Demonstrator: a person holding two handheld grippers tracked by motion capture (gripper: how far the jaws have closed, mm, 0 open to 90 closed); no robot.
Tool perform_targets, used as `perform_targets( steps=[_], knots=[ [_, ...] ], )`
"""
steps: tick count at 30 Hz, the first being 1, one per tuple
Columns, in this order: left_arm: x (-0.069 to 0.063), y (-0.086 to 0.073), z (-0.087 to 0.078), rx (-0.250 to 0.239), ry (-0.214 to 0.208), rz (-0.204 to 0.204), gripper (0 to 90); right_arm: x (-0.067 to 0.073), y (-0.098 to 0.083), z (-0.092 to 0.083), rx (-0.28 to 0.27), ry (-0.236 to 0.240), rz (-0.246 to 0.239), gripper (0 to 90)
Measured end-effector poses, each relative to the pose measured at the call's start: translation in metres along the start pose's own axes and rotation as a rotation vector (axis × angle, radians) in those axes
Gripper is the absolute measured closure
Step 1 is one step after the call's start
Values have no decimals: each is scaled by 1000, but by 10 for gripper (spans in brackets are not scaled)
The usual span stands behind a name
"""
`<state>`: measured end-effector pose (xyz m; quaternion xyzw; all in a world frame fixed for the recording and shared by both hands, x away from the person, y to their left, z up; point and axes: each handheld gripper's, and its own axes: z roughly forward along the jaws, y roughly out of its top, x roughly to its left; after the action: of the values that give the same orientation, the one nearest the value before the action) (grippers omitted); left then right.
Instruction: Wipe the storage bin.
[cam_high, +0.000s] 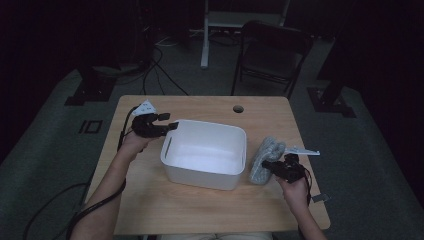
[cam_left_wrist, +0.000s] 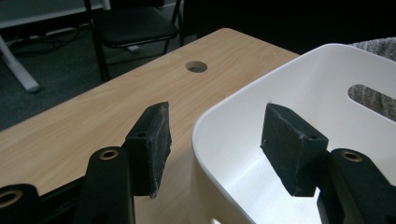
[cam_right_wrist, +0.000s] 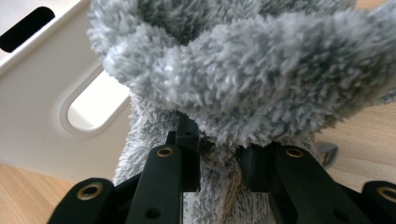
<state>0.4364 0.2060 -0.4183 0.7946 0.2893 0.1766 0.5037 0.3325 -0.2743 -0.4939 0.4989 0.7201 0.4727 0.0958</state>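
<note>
Half the grey towel (cam_right_wrist: 243, 74) apparently pinched, right gripper (cam_right_wrist: 219, 158) pads buried.

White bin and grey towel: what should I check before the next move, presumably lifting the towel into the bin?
1. Right tongs pinching the grey fluffy towel: ok.
2. Left tongs straddling the rim of the white bin, one pad each side, pads not pressing yet: not ok.
3. Bin interior free for the towel: ok in the high view.
4. Towel clear of the bin's side wall: not ok, it rests against it.
5. Towel wholly off the table: cannot tell.
</note>
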Motion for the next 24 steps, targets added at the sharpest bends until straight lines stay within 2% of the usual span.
perform_targets(
  steps=[6,8,11,12,13,14,15,19,20,24],
  knots=[
    [7,3,12,22,-35,8,429,-2,-1,2,5,1,-2,722],
    [8,4,18,38,-31,19,444,-3,-1,3,6,7,4,722],
    [11,6,26,59,-50,32,447,-3,-1,3,8,8,7,722],
    [11,7,28,61,-67,45,477,-3,-1,3,7,10,3,722],
    [10,7,30,73,-54,64,481,-2,-1,3,7,10,1,722],
    [10,7,33,90,-75,73,481,-2,-1,3,8,10,1,722],
    [10,7,34,94,-74,84,495,-2,-2,4,12,10,0,722],
    [11,6,40,106,-87,88,528,-5,-3,5,16,7,5,722],
    [12,6,42,110,-108,90,562,-5,-3,5,18,7,6,722],
    [13,6,45,125,-106,92,634,-7,-3,4,15,5,10,722]
  ],
)
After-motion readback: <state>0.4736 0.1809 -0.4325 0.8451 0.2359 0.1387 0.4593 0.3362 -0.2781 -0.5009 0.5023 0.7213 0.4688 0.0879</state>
